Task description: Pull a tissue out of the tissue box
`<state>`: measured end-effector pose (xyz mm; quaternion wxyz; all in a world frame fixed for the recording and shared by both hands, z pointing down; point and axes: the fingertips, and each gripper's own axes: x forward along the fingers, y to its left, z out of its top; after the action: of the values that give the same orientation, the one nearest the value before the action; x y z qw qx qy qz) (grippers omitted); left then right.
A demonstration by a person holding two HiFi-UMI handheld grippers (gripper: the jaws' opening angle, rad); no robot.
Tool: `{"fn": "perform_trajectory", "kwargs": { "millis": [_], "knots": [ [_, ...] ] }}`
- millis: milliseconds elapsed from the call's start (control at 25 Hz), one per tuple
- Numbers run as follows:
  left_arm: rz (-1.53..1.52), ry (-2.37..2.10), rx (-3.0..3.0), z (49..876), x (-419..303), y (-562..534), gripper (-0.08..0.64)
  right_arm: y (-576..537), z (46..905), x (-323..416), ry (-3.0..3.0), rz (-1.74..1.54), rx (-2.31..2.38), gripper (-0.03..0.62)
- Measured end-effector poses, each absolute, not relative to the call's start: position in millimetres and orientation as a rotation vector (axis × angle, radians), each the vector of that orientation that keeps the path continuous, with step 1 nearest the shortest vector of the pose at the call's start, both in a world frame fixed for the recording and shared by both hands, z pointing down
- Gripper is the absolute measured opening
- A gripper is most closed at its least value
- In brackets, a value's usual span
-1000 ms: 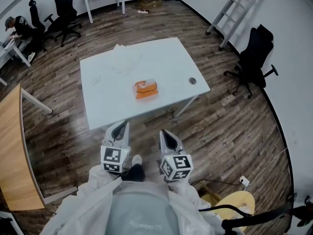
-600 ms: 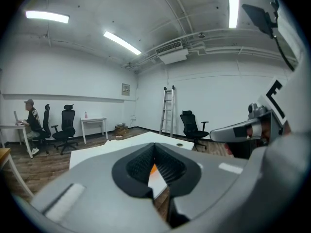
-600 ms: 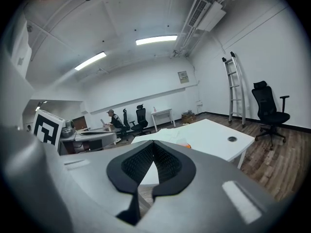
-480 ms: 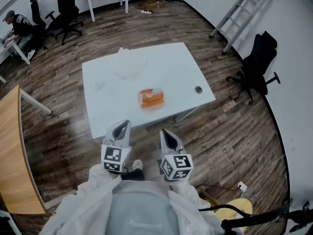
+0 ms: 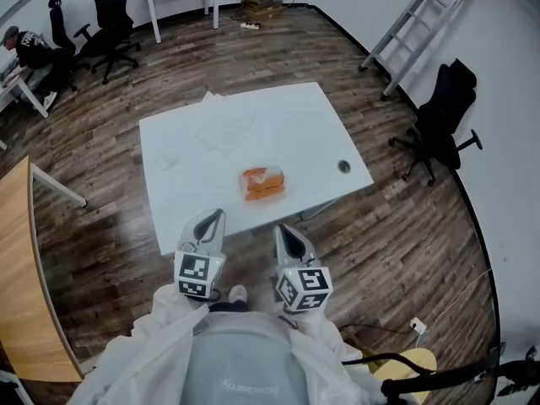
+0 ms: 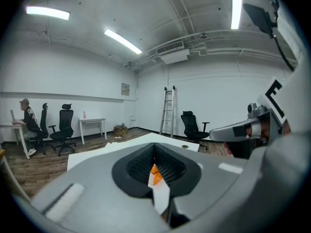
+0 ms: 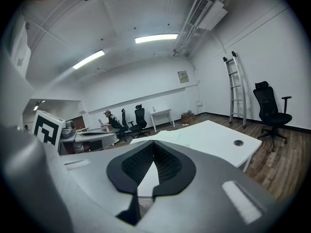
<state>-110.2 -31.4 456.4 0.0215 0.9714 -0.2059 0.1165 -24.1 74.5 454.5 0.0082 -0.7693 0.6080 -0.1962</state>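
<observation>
Left gripper (image 5: 211,223) and right gripper (image 5: 289,240), both with jaws closed on nothing, sit low in the frame, short of the white table (image 5: 295,125). The orange tissue box (image 5: 263,183) lies at centre frame, near the table's lower edge. Approach step: close in, open one gripper above the slot and pinch tissue only — steady the box with the other.

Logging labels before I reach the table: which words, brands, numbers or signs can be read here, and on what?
No text reads clearly.
Tissue box: orange, any print too small.
Grey top: a word, upside down, too blurred.
Wall notice: too small.
Left tool, right tool: cubes carry black-and-white square markers, no letters.
</observation>
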Motion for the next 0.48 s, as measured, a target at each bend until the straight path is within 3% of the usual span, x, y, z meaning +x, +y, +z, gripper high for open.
{"fn": "perform_trajectory", "kwargs": {
  "millis": [480],
  "knots": [
    [0.342, -0.57, 3.016, 453.7, -96.2, -37.7, 0.0, 71.5, 452.6, -15.1, 1.851, -0.622, -2.454, 0.002]
  ]
}}
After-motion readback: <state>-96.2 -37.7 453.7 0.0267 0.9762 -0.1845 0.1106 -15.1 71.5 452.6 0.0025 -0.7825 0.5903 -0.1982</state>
